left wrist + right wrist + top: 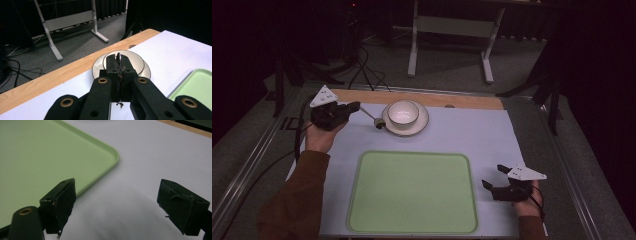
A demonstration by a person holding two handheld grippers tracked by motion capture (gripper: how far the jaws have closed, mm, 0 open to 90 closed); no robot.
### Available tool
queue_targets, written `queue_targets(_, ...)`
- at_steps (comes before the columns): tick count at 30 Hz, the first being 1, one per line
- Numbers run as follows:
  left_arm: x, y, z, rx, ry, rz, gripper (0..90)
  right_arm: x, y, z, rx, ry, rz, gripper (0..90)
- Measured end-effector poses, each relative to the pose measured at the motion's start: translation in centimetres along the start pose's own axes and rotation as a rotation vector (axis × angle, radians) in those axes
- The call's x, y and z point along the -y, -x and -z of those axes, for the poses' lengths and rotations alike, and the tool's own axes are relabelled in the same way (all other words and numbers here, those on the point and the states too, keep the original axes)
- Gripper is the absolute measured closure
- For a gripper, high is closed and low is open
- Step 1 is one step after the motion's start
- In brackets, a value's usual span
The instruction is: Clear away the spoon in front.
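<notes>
Nearest the person, a pale green tray [412, 192] is laid on the white table cover [462, 132], its near rim close to the cover's near edge. The right gripper [494, 176] is held just beside the tray's right rim, low over bare cover, with its jaws set wide apart and nothing between them; in the right gripper view the tray's rounded corner [113, 152] is seen close to one jaw, and open white surface is spread ahead.

Between the tray's far rim and the dishes a band of bare cover is left. Farther off, the left gripper [357, 106] is held at the far left, its jaws pressed together on the handle of a metal spoon [373, 120]. The spoon is slanted down toward the right, and its bowl end is seen at the left rim of a saucer [419, 125]. A white bowl [403, 113] is seated on that saucer, near the wooden strip [472, 101] along the table's far edge. Grey floor and a white table frame [414, 45] are seen beyond.
</notes>
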State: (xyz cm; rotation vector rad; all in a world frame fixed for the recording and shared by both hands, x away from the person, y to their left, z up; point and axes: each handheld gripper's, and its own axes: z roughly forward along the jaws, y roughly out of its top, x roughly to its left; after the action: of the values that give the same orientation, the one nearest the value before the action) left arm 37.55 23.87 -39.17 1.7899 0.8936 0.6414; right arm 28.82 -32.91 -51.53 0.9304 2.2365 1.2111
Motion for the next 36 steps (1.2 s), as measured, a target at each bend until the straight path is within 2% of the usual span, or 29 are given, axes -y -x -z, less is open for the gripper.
queue_targets(17,0.8,0.4,1.3,0.021,-0.036,-0.01,88.9,0.0,0.0,0.0,0.001,-0.004,0.001,15.1)
queue_targets(28,1.3,1.2,1.7,0.054,-0.091,-0.02,88.9,0.0,0.0,0.0,0.001,-0.006,0.001,15.1)
queue_targets(36,1.9,1.4,1.9,0.068,-0.133,-0.011,88.7,0.0,0.0,0.0,-0.001,-0.009,0.001,15.1)
